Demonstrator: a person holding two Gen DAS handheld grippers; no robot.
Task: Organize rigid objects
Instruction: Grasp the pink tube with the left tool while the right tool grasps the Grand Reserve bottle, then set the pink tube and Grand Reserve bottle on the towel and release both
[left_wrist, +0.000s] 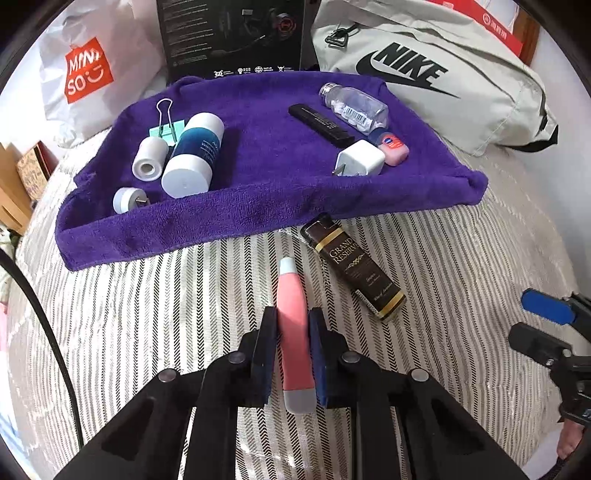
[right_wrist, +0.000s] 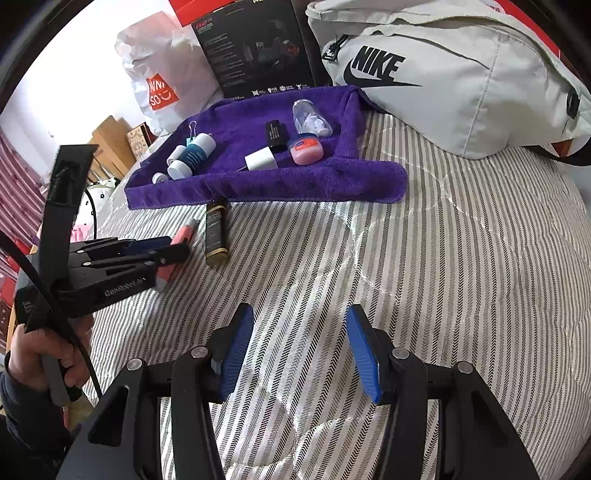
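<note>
My left gripper (left_wrist: 291, 317) is shut on a pink tube with pale blue ends (left_wrist: 293, 325), lying on the striped bedspread; it also shows in the right wrist view (right_wrist: 181, 236). A dark Grand Reserve bottle (left_wrist: 352, 267) lies just right of it, in front of the purple towel (left_wrist: 258, 214). On the towel lie a blue-white bottle (left_wrist: 194, 155), a white roll (left_wrist: 149, 158), a binder clip (left_wrist: 166, 122), a small plug (left_wrist: 127, 199), a white charger (left_wrist: 360, 158), a pink Vaseline jar (left_wrist: 393, 147), a black bar (left_wrist: 319, 122) and a clear bottle (left_wrist: 354, 105). My right gripper (right_wrist: 299, 350) is open and empty over the bedspread.
A grey Nike bag (left_wrist: 443, 81) lies behind the towel at the right. A black box (left_wrist: 232, 37) and a white Miniso bag (left_wrist: 88, 70) stand behind it. The striped bedspread (right_wrist: 461, 277) stretches to the right. A black cable (left_wrist: 48, 328) runs at the left.
</note>
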